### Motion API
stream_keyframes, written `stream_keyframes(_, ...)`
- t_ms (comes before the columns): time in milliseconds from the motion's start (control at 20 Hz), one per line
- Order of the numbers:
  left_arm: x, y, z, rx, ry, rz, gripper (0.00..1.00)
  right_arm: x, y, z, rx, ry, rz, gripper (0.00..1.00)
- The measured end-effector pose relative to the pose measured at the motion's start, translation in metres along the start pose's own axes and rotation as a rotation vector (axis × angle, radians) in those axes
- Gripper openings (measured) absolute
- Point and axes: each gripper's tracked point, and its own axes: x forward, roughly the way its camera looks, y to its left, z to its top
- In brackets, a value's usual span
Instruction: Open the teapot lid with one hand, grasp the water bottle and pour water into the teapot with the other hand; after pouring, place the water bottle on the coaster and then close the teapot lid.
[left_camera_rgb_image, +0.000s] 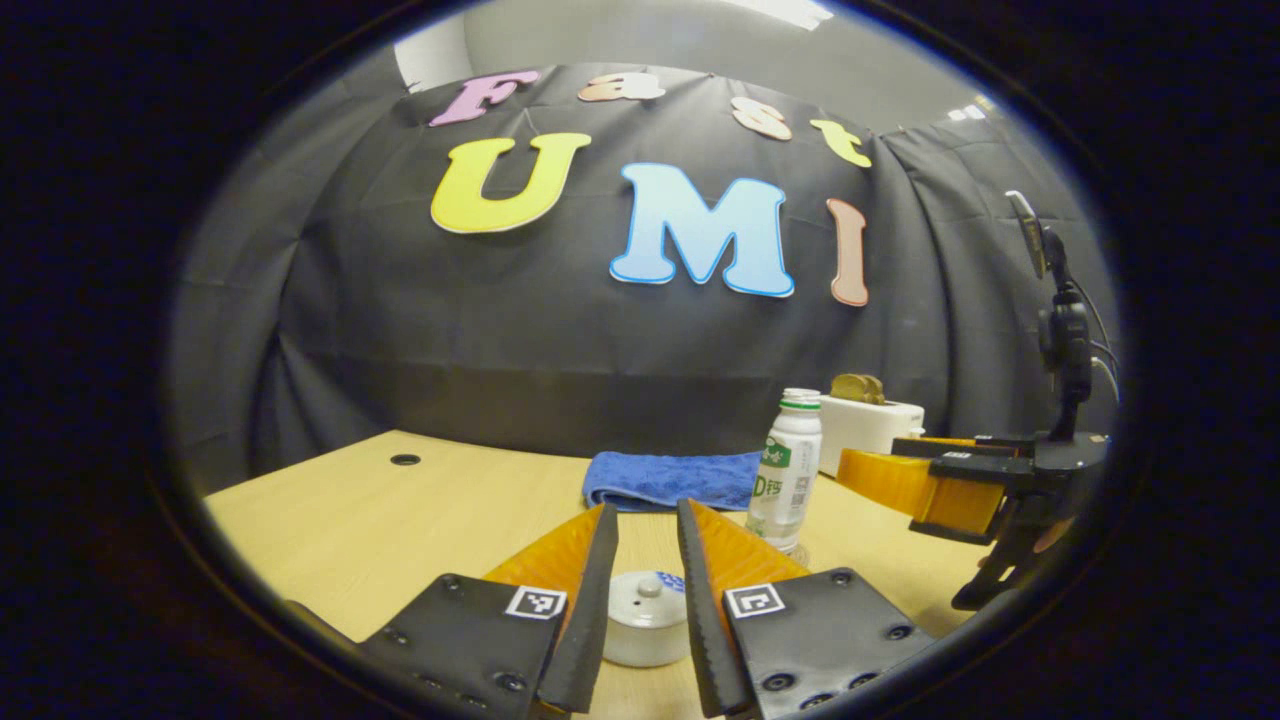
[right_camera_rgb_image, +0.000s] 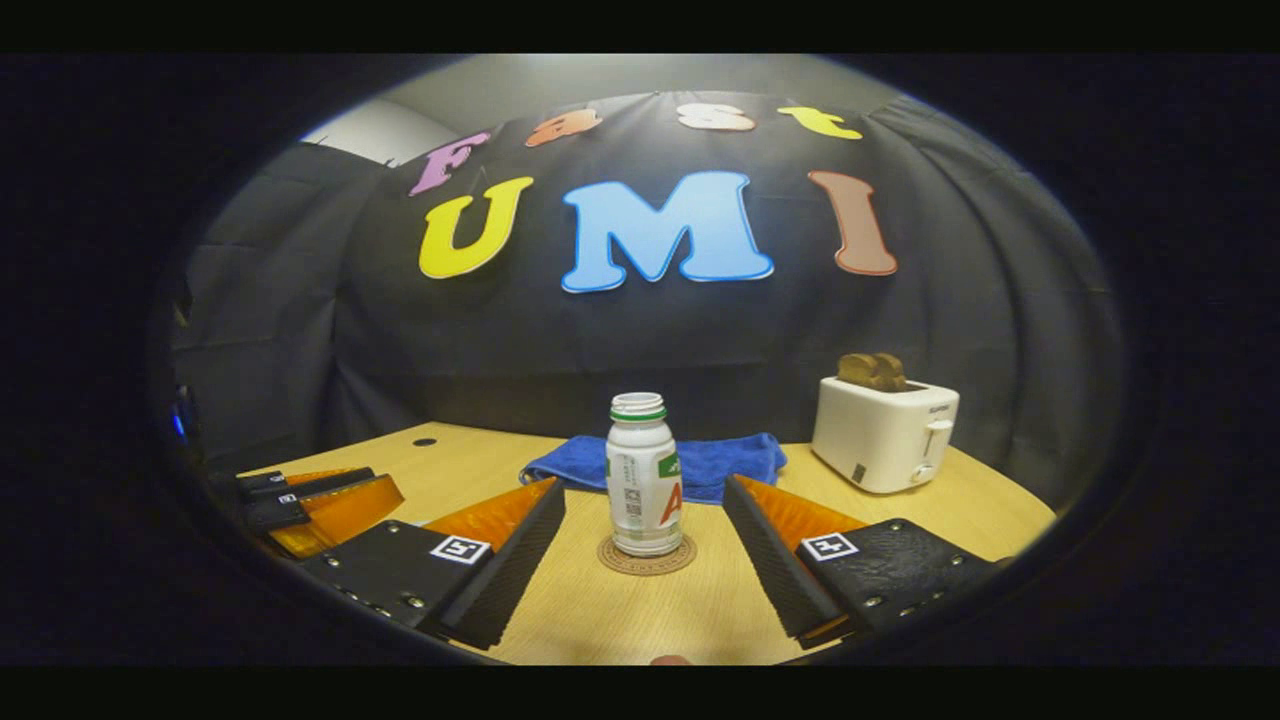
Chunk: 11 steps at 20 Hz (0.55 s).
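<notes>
A white teapot (left_camera_rgb_image: 645, 625) with a knobbed lid sits low between the fingers of my left gripper (left_camera_rgb_image: 648, 510). Those fingers stand a small gap apart, open, one on each side above the lid, and neither presses on the knob. A white water bottle (right_camera_rgb_image: 642, 475) with a green neck ring stands upright on a round coaster (right_camera_rgb_image: 647, 557). My right gripper (right_camera_rgb_image: 642, 492) is wide open just short of the bottle, a finger on each side. The bottle (left_camera_rgb_image: 787, 470) also stands right of the teapot, with the right gripper (left_camera_rgb_image: 900, 475) close beside it.
A folded blue towel (right_camera_rgb_image: 700, 460) lies behind the bottle. A white toaster (right_camera_rgb_image: 885, 430) with bread in it stands at the back right on the wooden table (right_camera_rgb_image: 640, 620). My left gripper (right_camera_rgb_image: 320, 500) shows at the left. A small hole (left_camera_rgb_image: 405, 459) marks the table's far left.
</notes>
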Motion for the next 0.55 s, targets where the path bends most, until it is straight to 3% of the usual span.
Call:
stream_keyframes(250,-0.045,-0.028,0.031,0.012,-0.035,-0.039,0.48,-0.055,-0.007,0.008,0.022,-0.025,-0.022,0.98)
stream_keyframes(300,-0.052,-0.035,0.033,0.011,-0.042,-0.048,0.44,-0.065,-0.009,0.008,0.015,-0.030,-0.032,0.97)
stream_keyframes(500,-0.071,-0.056,0.028,0.004,-0.060,-0.072,0.48,-0.098,-0.013,0.002,-0.009,-0.053,-0.071,0.97)
stream_keyframes(550,-0.074,-0.061,0.026,0.006,-0.062,-0.078,0.40,-0.104,-0.014,-0.001,-0.014,-0.056,-0.080,0.97)
